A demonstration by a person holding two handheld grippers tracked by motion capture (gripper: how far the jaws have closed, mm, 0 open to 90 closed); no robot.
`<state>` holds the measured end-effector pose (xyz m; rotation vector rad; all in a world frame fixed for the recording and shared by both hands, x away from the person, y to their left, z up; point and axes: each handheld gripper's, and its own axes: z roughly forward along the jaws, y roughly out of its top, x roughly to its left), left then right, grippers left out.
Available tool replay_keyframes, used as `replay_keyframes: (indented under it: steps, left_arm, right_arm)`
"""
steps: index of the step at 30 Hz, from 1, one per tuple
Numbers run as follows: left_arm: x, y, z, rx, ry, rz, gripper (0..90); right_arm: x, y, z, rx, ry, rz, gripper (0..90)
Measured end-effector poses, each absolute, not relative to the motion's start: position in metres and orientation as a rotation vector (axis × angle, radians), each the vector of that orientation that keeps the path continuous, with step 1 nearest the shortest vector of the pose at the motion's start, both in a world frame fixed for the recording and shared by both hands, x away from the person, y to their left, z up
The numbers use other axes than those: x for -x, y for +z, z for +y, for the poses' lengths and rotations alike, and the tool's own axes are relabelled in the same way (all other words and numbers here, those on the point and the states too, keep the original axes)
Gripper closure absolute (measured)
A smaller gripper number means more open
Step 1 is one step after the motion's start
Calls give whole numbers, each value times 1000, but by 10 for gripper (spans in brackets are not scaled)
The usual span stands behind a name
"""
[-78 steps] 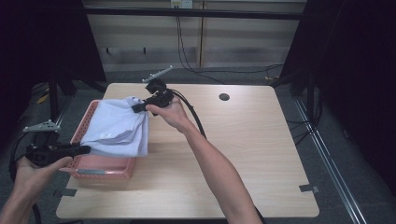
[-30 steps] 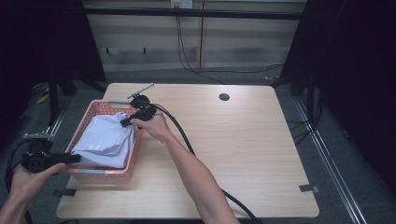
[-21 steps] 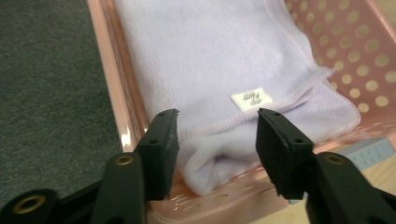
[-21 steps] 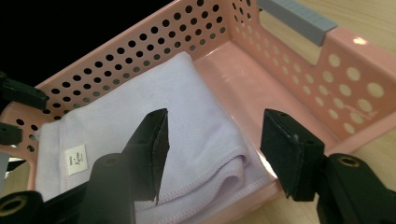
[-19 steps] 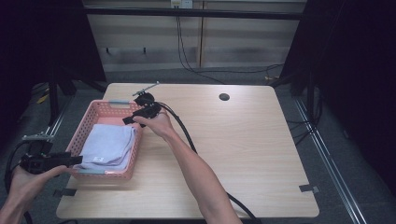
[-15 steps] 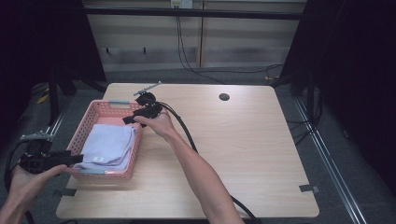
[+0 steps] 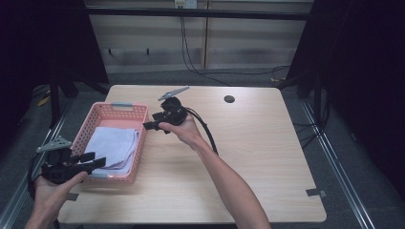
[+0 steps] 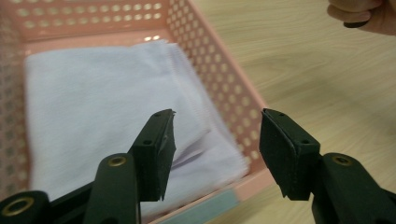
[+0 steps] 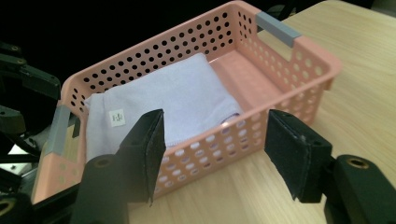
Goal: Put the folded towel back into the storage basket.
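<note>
Since the folded lavender towel [image 7: 113,147] lies limp in the pink basket [image 7: 125,111], it will sag; pinch a hemmed edge. Left gripper [image 7: 94,160] and right gripper [image 7: 148,125] both gape, having just opened, with nothing between their jaws.

A lab recording booth: black curtains [image 7: 43,43], dangling cables [image 7: 188,43], lone wooden table [image 7: 258,157].

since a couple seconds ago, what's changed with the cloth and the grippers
The cloth, earlier held up over the basket by both grippers, now lies folded inside it, let go. The jaws of the left gripper and right gripper have just been opening, with nothing between them. The right gripper has pulled back off the basket over the table; the left has drawn back toward the basket's near end. Basket and table stayed put.
</note>
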<state>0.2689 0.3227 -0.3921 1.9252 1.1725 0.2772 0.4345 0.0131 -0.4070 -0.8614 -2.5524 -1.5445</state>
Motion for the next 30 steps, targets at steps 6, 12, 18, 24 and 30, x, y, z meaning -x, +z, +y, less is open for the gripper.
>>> replay_keyframes:
  steps: [6, 12, 18, 24, 30]
  left_arm:
    - [-263, -393, 290, -1921, 271, 1126, 453]
    - [-257, -400, 256, -1946, 286, 1075, 460]
    - [-252, -412, 236, -1916, 234, 1029, 467]
    - [-243, -424, 211, -1927, 247, 1013, 461]
    - [-234, -442, 187, -1964, 234, 1002, 462]
  right_arm:
    - [-414, -403, -22, 864, -1602, -2539, 391]
    - [-392, -403, -57, 871, -1630, -2543, 395]
    - [-367, -407, -93, 881, -1682, -2528, 397]
    - [-341, -411, -133, 935, -1691, -2536, 389]
    - [-318, -422, -156, 948, -1682, -2533, 387]
